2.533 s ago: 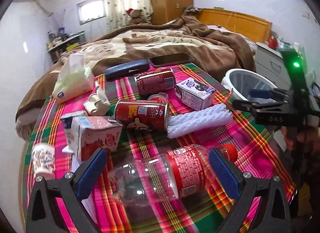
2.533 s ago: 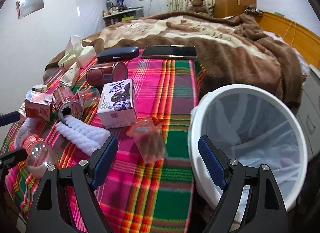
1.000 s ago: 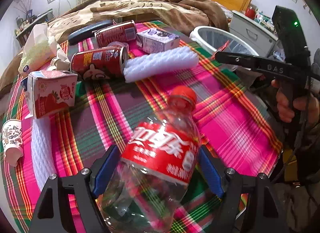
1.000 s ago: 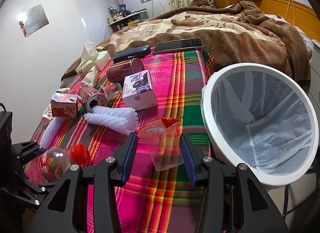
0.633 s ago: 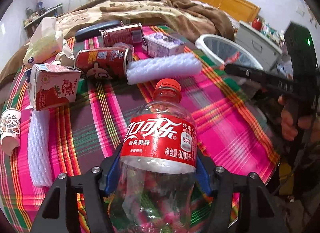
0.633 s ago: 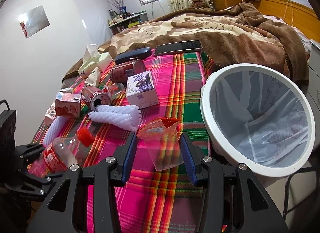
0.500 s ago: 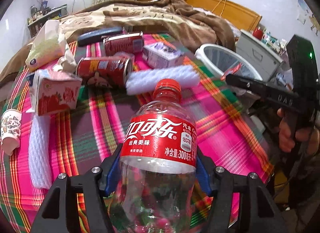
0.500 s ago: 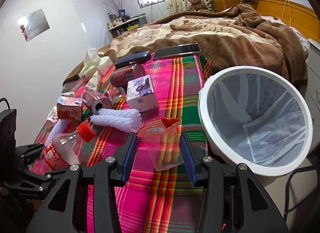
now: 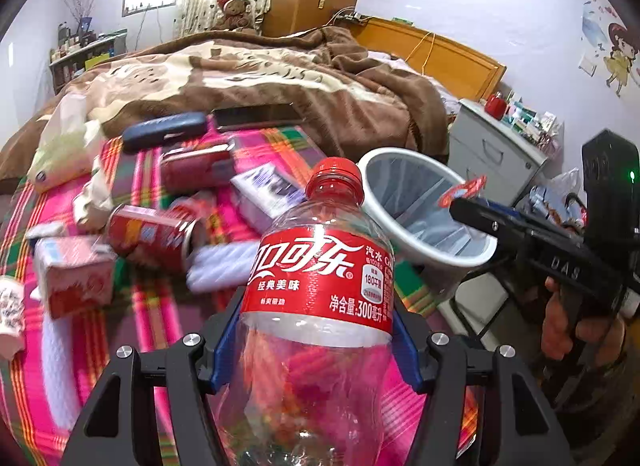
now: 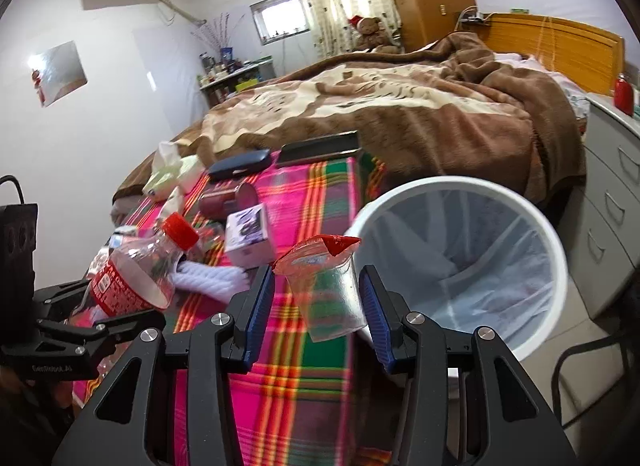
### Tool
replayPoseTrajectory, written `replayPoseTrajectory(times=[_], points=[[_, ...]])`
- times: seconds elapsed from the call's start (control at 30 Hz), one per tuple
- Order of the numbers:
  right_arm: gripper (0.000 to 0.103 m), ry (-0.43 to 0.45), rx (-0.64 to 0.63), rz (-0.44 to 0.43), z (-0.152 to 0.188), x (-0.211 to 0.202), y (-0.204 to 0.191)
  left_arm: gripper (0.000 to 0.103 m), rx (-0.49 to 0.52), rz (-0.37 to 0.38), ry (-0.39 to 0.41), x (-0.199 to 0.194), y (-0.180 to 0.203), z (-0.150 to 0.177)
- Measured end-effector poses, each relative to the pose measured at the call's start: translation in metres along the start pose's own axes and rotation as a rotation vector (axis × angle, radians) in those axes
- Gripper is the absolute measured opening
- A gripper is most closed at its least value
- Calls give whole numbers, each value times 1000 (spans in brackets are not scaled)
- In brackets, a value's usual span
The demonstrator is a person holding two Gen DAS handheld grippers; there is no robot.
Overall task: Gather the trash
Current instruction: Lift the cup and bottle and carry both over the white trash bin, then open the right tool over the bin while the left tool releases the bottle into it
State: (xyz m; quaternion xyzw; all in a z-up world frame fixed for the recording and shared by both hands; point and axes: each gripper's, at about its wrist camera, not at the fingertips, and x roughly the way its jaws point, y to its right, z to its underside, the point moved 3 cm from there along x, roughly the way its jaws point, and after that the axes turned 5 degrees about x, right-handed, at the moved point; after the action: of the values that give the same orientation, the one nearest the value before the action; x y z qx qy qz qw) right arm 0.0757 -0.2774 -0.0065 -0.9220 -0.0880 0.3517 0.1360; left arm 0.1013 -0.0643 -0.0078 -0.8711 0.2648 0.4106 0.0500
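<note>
Glossy clear plastic bottle (image 9: 316, 306), woven tablecloth (image 10: 316, 193)

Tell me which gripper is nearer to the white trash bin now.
Right. The right gripper, holding the clear plastic cup, is just beside the rim of the white trash bin. The left gripper, holding the cola bottle, is farther back over the table.

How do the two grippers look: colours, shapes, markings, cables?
Both are black angular frames with silver screws and ribbed blue pads. The left gripper shows faint white lettering and a cable in the right view. The right gripper shows embossed letters and a green light in the left view.
</note>
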Motion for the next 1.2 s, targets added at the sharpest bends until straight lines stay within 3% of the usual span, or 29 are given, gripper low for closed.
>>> replayPoseTrajectory(times=[0.37, 0.83, 1.2], points=[[46, 34, 70, 77, -24, -5, 50, 64, 20, 86, 18, 38, 48, -57], [46, -75, 135, 175, -16, 29, 108, 64, 31, 162, -64, 128, 101, -93], [46, -137, 155, 236, -15, 41, 133, 64, 5, 184, -102, 170, 109, -105]])
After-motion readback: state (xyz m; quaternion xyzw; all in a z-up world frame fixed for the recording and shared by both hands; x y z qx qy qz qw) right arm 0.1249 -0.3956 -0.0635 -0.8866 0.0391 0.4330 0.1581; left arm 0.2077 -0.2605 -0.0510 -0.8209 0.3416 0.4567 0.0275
